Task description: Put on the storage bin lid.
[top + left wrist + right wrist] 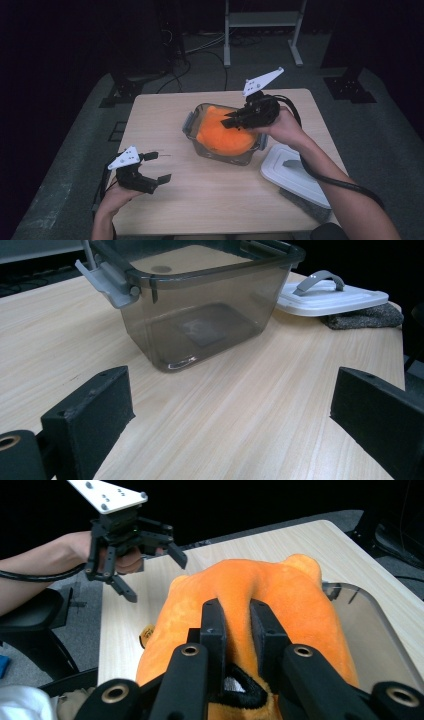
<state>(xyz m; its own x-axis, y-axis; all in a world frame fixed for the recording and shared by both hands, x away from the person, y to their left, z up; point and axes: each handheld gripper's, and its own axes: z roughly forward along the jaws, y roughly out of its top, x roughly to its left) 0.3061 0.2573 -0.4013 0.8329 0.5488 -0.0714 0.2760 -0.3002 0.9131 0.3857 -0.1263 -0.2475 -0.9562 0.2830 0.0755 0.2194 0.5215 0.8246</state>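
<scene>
Idling near front-left table corner: left tongs (156,167), jaws wide, nothing between.
Resting by right edge: white lid (292,172).
Pinching at table centre: right tongs (239,625), narrow on orange plush toy (223,132), directly below them in grey container (189,124).

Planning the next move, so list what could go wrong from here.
1. The right gripper pinches just a fold of the orange plush toy; it might slip free.
2. The toy bulges above the smoky clear plastic container; the white lid may not close.
3. The open left gripper steadies nothing; the container could slide.
</scene>
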